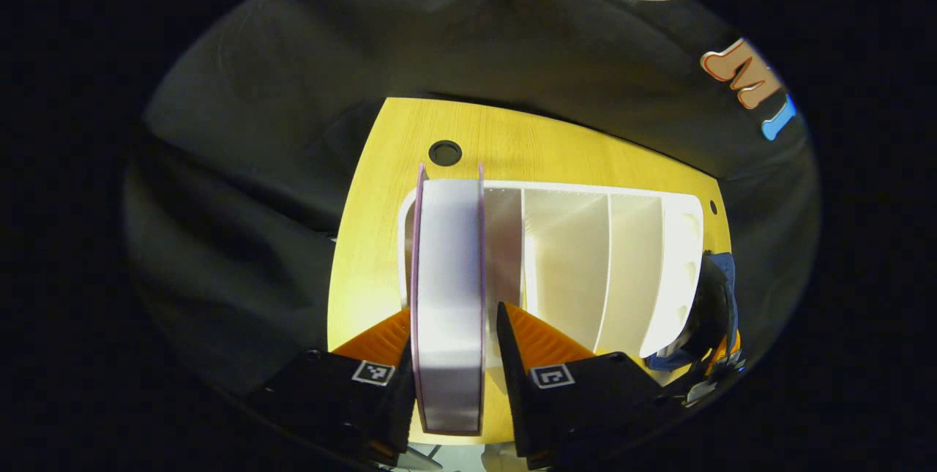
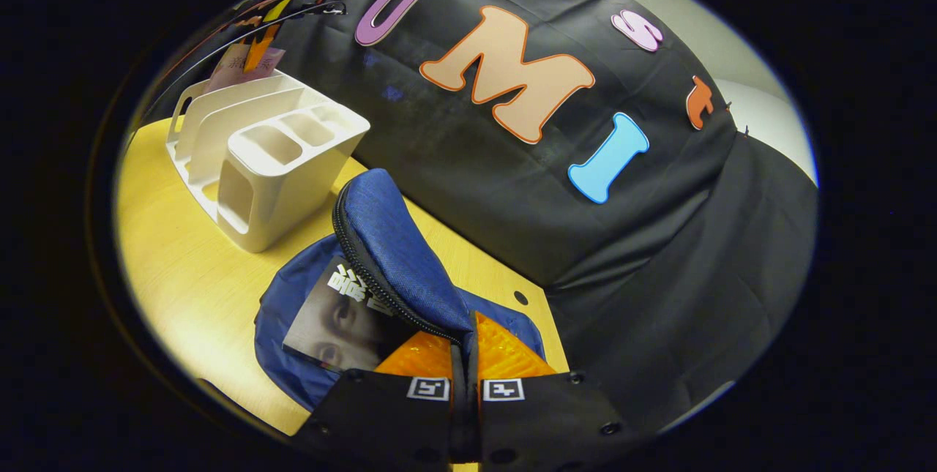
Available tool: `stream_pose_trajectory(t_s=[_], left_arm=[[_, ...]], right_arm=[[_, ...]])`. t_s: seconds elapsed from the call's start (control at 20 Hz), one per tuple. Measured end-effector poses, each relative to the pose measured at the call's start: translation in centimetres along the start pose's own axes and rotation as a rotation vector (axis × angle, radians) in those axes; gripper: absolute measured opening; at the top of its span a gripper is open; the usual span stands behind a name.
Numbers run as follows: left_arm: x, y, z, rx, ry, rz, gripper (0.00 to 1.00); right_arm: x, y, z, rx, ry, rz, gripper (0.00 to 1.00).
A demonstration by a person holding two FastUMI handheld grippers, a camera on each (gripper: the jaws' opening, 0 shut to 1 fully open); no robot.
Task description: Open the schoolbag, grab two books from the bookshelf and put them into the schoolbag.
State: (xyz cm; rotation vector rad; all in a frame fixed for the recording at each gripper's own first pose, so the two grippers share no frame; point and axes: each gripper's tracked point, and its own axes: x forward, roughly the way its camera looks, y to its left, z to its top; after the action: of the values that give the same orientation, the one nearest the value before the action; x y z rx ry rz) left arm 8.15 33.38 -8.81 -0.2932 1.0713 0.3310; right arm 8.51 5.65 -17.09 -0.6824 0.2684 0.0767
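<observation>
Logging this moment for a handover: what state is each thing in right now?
left gripper: shut on the book
book: upright, held over the rack
rack: standing on the table
right gripper: shut on the schoolbag flap
schoolbag: open, flap lifted, one book inside

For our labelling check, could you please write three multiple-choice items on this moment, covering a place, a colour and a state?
1. Where does the book between the left gripper's fingers stand?
A. leftmost rack slot
B. inside the schoolbag
C. flat on the table

2. What colour is the schoolbag?
A. red
B. blue
C. green

3. What is the right gripper doing?
A. hanging open
B. pinching the schoolbag's flap
C. holding a book

Answers: 1 A, the book stands upright at the white rack's left end; 2 B, its fabric is blue; 3 B, both fingers press on the zippered flap, lifting it.
</observation>
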Motion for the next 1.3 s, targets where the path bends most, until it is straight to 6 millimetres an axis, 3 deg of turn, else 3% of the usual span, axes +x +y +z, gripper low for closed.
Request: stream_pose_trajectory(t_s=[0.05,0.1,0.25,0.65,0.9,1.3], left_arm=[[0.4,-0.1,-0.2,-0.015,0.014,-0.005,0.44],[0.5,-0.2,-0.3,-0.027,0.025,-0.003,0.46],[0.7,-0.1,-1.1,-0.027,0.046,0.017,0.39],[-0.6,-0.6,-2.5,-0.098,0.07,0.026,0.35],[-4.3,-0.2,-2.5,-0.059,0.012,0.049,0.35],[-12.7,-1.5,-7.1,-0.115,-0.017,0.06,0.35]], right_arm=[[-0.1,0.0,0.0,0.001,0.0,-0.002,0.01],[-0.1,0.0,0.0,0.003,0.001,-0.002,0.01],[-0.2,0.0,0.1,0.003,0.001,-0.005,0.01],[-0.3,0.0,0.0,-0.005,-0.007,-0.002,0.01],[-0.4,0.0,-0.1,-0.01,-0.019,0.008,0.01],[-0.4,0.1,-0.1,-0.015,-0.056,0.046,0.0]])
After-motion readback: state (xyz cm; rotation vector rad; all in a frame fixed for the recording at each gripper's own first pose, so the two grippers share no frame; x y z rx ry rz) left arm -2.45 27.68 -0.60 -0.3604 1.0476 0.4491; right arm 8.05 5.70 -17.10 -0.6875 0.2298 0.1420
